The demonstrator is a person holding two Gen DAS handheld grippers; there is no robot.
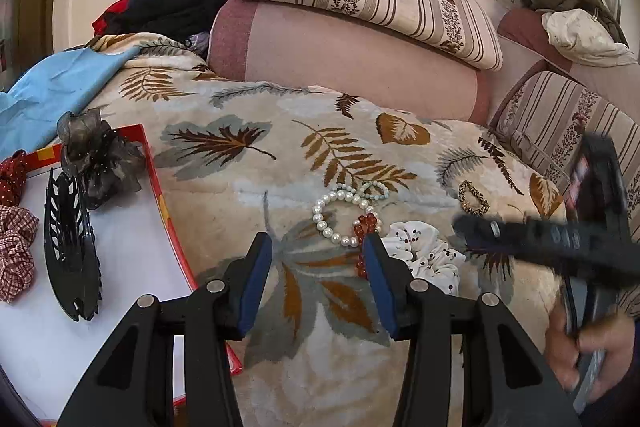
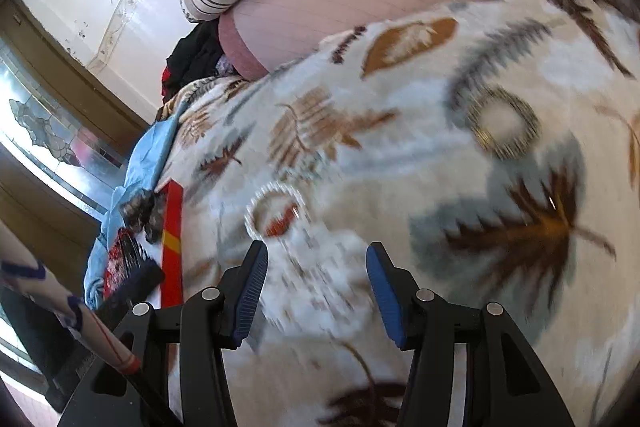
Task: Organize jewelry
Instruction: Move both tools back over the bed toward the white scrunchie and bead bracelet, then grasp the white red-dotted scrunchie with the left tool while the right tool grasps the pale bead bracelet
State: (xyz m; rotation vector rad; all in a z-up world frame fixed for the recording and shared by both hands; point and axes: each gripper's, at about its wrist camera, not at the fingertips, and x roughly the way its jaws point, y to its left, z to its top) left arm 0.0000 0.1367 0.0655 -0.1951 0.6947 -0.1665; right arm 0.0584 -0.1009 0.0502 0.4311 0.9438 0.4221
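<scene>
Now both grippers stand partly open and empty over the leaf blanket [image 1: 248,211]. At twelve o'clock from the left gripper [image 1: 318,251] lies the pearl bracelet [image 1: 340,215], with red beads [image 1: 366,223] touching its right finger [image 1: 378,283]. A white scrunchie [image 1: 424,255] sits at two o'clock. At nine o'clock, the tray [image 1: 160,195] holds a black clip [image 1: 70,243]. The right gripper [image 2: 316,267] view is blurred; a gold ring [image 2: 504,125] lies at one o'clock.

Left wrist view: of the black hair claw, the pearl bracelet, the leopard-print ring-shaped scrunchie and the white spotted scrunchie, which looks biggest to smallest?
1. black hair claw, though it lies nearer the camera
2. white spotted scrunchie, partly hidden
3. pearl bracelet
4. leopard-print scrunchie, farthest away
</scene>
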